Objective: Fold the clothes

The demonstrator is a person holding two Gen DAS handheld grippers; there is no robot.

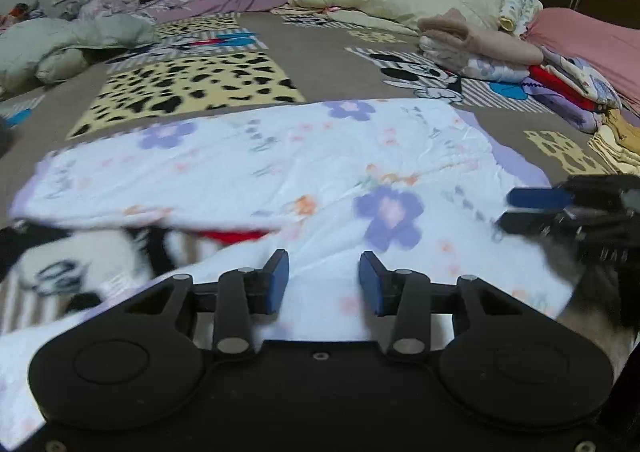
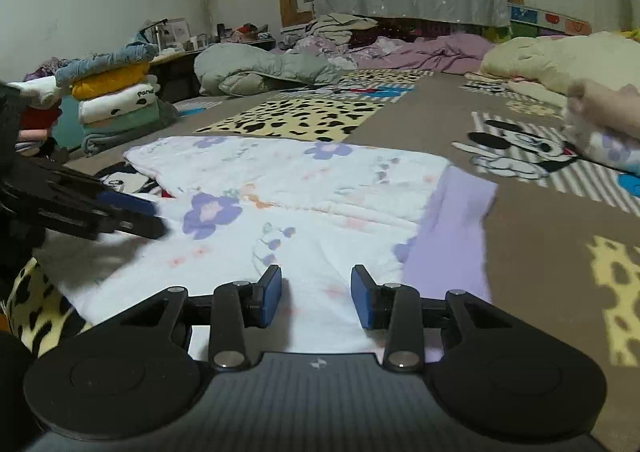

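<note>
Where clutter rings it, patterned bedspread [image 2: 532, 236].

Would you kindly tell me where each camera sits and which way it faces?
Left wrist: on the left gripper, facing across the white floral garment; the right gripper shows at its right edge.
Right wrist: on the right gripper, facing the same garment; the left gripper enters at left.
Shared: garment, leopard-print bedspread, both grippers open.
</note>
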